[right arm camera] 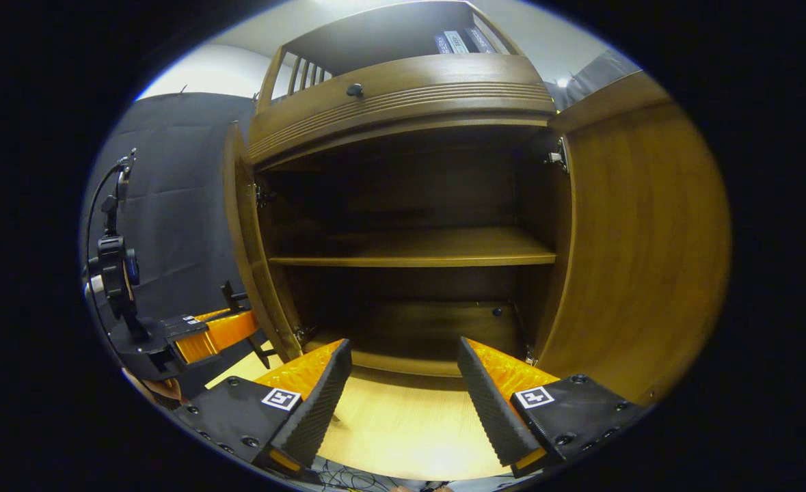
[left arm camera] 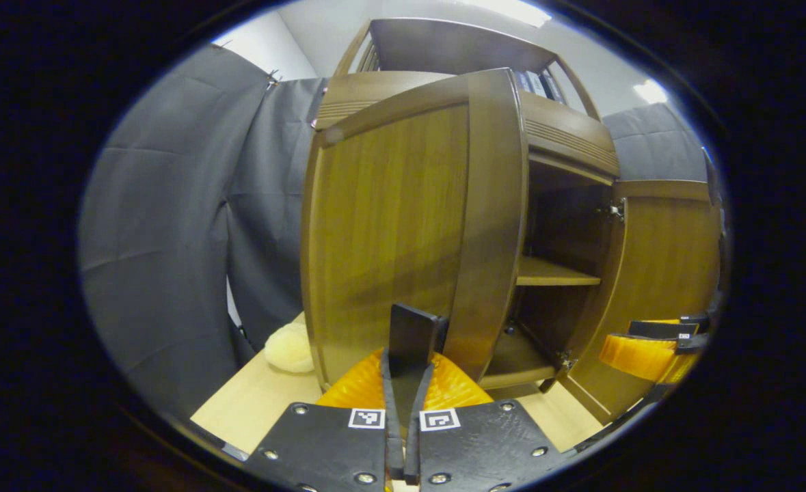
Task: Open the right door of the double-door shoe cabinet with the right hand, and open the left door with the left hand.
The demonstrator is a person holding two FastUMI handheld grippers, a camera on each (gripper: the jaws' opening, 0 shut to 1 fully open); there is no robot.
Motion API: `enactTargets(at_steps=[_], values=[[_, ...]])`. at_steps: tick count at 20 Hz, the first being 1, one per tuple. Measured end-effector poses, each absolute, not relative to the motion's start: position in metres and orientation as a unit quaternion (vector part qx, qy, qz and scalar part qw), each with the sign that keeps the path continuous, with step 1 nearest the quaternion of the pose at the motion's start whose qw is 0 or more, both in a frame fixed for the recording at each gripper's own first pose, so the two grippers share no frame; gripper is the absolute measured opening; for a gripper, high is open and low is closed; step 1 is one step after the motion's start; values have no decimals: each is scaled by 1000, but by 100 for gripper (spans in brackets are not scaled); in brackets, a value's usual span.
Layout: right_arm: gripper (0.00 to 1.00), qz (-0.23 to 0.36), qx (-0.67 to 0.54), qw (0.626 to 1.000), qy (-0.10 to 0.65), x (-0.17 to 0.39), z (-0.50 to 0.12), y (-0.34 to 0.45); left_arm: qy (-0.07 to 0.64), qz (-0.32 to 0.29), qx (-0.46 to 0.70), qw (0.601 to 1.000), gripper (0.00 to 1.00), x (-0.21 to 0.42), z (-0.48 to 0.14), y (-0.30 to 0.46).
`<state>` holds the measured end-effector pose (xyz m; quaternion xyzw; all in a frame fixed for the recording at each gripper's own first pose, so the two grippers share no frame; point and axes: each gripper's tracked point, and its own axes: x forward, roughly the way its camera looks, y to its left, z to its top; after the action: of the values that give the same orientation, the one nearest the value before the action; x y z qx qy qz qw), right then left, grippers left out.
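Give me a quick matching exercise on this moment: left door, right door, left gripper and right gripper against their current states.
Things:
1. left door
2. right door
3. left gripper
4. right gripper

States:
A. jaws wide apart, holding nothing
B. swung fully open
C. fingers together at a door's edge
D. partly open

Pairs: 1-D, 2-B, 3-C, 4-A

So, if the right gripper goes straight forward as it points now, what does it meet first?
Probably nothing near: the right gripper, open, points into the open shoe cabinet, above its bottom board. It would likely meet the dark back panel first; depth is unclear.
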<state>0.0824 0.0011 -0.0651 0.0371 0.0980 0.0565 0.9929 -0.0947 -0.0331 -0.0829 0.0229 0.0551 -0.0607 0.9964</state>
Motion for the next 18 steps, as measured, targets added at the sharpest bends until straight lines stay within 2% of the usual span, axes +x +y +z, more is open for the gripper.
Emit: enactTargets(at_steps=[4,8,9,10,11,14,15,18], values=[[93,51,45,992,104,81,-65,1,47,-62,33,996,4,-106,-82,-11],[93,46,51,993,96,84,-62,1,37,-97,37,994,3,-118,-78,19],[98,45,51,993,95,85,-62,0,33,-107,42,993,3,-121,-77,26],[93,45,50,993,96,84,-62,-1,30,-116,45,992,3,-122,-77,32],[98,42,48,993,97,82,-62,-2,28,-124,50,991,3,-124,-75,39],[98,36,47,995,82,77,-57,-7,29,-135,55,989,2,-126,-73,63],[92,33,47,995,80,78,-58,-8,26,-135,59,989,2,-127,-71,72],[93,25,44,996,79,70,-53,-14,21,-132,71,988,2,-128,-69,96]])
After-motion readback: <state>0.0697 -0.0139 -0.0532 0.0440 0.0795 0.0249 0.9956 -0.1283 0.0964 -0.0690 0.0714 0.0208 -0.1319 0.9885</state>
